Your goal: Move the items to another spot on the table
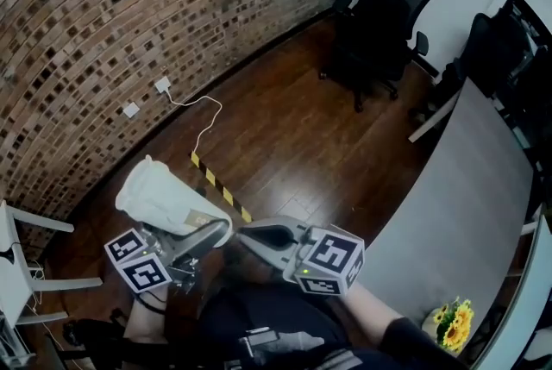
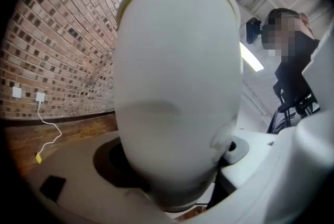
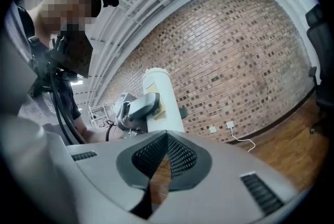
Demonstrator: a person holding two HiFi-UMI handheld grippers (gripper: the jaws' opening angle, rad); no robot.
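A tall white container [image 1: 159, 197] with a cream band lies tilted above the wooden floor, and my left gripper [image 1: 185, 230] is shut on its lower body. In the left gripper view the container [image 2: 177, 87] fills the middle between the two grey jaws of the left gripper [image 2: 175, 165]. My right gripper [image 1: 246, 233] hangs just to the right of it, shut, with nothing in it. The right gripper view shows its own jaws [image 3: 166, 138] pressed together, and beyond them the white container [image 3: 163, 97] in the left gripper [image 3: 138, 108].
A grey table [image 1: 466, 187] runs along the right, with yellow sunflowers [image 1: 453, 323] at its near end. Black office chairs [image 1: 384, 10] stand at the back. A brick wall [image 1: 129, 15], yellow-black floor tape [image 1: 220, 187] and a white frame [image 1: 17, 265] lie on the left.
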